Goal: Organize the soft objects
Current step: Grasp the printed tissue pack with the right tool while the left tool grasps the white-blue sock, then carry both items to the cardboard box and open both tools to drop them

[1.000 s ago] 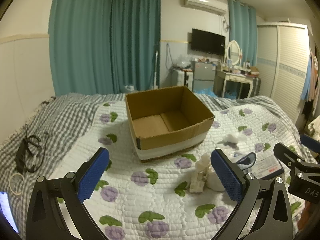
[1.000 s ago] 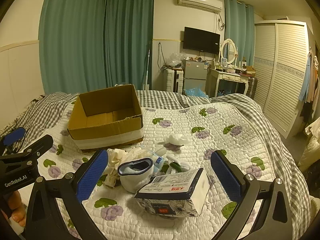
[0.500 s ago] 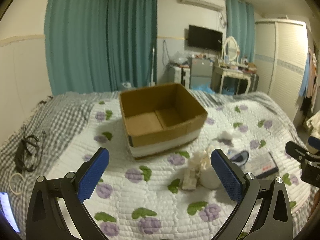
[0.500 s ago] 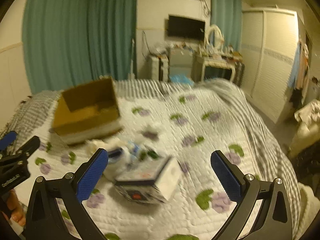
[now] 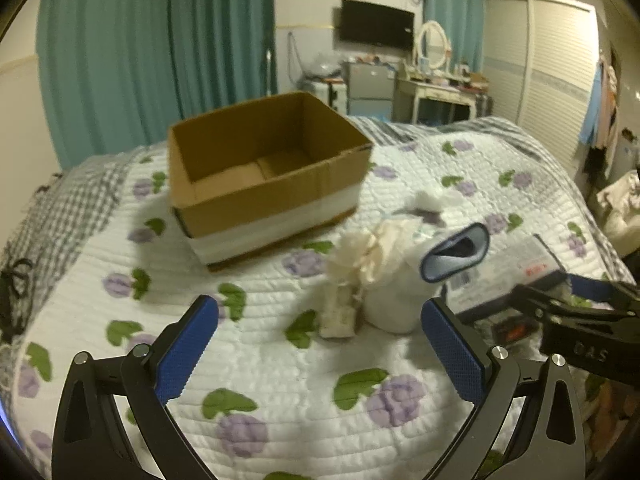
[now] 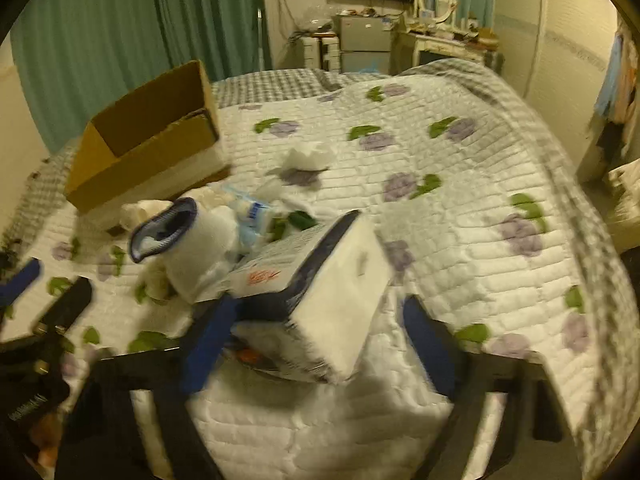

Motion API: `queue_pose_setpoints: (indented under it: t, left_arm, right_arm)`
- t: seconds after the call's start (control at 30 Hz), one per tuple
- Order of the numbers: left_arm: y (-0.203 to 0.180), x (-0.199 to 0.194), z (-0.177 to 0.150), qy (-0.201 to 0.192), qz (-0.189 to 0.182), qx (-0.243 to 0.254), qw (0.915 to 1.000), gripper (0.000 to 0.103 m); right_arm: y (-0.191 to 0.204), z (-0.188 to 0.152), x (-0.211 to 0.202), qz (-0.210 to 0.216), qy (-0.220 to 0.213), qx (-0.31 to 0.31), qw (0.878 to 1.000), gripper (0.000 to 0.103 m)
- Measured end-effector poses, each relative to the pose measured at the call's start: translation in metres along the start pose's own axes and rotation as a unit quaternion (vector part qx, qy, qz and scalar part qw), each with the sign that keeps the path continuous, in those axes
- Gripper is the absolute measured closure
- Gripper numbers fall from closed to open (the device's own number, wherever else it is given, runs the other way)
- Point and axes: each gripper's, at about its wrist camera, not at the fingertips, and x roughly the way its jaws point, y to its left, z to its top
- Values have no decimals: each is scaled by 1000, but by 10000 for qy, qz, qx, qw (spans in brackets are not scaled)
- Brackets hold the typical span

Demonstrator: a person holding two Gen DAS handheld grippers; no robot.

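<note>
An empty cardboard box (image 5: 264, 168) stands open on the quilted bed; it also shows in the right wrist view (image 6: 148, 140). A pile of soft things lies in front of it: a cream cloth bundle (image 5: 372, 252), a white sock with a blue cuff (image 5: 456, 248) (image 6: 180, 236), and a tissue pack (image 5: 504, 272) (image 6: 316, 284). My left gripper (image 5: 320, 344) is open, just short of the bundle and sock. My right gripper (image 6: 316, 332) is open with its jaws either side of the tissue pack, apart from it. That view is blurred.
A crumpled white tissue (image 6: 310, 158) lies on the quilt (image 6: 460, 240) beyond the pile. Black cables (image 5: 12, 280) lie at the bed's left edge. Teal curtains, a dresser and a wardrobe stand behind the bed.
Both grippers have moved forward and down toward the pile. The right gripper now straddles the tissue pack. The left gripper has come closer to the bundle and sock.
</note>
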Motion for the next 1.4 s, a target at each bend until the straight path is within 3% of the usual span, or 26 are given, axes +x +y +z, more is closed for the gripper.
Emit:
queue_pose_setpoints:
  t: [0.1, 0.23, 0.27, 0.33, 0.6, 0.67, 0.77, 0.87, 1.07, 1.27, 1.4]
  left_arm:
    - [-6, 7, 2, 81, -98, 63, 9999, 0]
    - [-17, 17, 1, 199, -311, 136, 9992, 2]
    - [-21, 21, 1, 235, -343, 159, 9990, 12]
    - [-29, 27, 2, 288, -393, 180, 9987, 19]
    - [-68, 31, 21, 44, -633, 689, 9956, 20]
    - [-72, 39, 24, 109, -649, 786, 9947, 45]
    - [-75, 53, 26, 275, -653, 826, 9941, 68]
    - [-75, 52, 28, 207, -770, 989, 9919, 77]
    - [-63, 21, 37, -4, -1147, 974, 9886, 80]
    - [-44, -26, 68, -395, -1273, 852, 9874, 80]
    - [-22, -53, 95, -642, -1177, 713, 9884, 80]
  right_arm:
    - [-4, 2, -7, 108, -201, 98, 9997, 56]
    - [-12, 13, -27, 80, -570, 101, 9983, 57]
    - [-16, 17, -32, 25, -680, 85, 9976, 57]
    - [-23, 24, -38, -10, -791, 94, 9968, 57]
    - [-45, 28, -31, 67, -750, 259, 9968, 57]
    - [-50, 28, -27, 139, -708, 329, 9968, 57]
    - [-52, 28, -27, 73, -721, 304, 9969, 57]
    - [-52, 28, -26, 112, -718, 301, 9969, 57]
    - [-42, 31, -43, 204, -901, 162, 9956, 57]
    - [-25, 47, -79, 107, -1259, -113, 9919, 57]
    - [-5, 67, -102, 396, -1576, -445, 9857, 57]
